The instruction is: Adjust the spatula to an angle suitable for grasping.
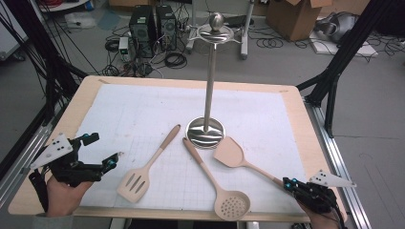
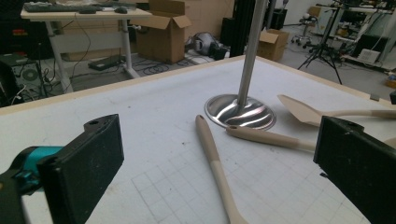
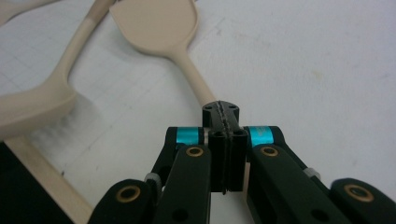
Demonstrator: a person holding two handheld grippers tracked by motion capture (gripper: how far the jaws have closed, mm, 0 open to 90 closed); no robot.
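Observation:
Three beige utensils lie on the white mat: a slotted spatula (image 1: 136, 183) at the left, a skimmer spoon (image 1: 231, 205) in the middle and a solid spatula (image 1: 229, 153) at the right. My right gripper (image 1: 288, 183) is shut, its tips at the end of the solid spatula's handle. In the right gripper view the jaws (image 3: 221, 109) are pressed together and the solid spatula (image 3: 159, 23) runs out from behind them; whether they touch it I cannot tell. My left gripper (image 1: 102, 148) stands open near the left edge, facing the slotted spatula's handle (image 2: 212, 154), with nothing held.
A steel utensil stand (image 1: 205, 131) with a tall pole and hooked top rises mid-table, its round base (image 2: 240, 112) close to the handle tips. The wooden table edge (image 3: 51, 182) lies near my right gripper. Boxes, cables and computers sit on the floor beyond.

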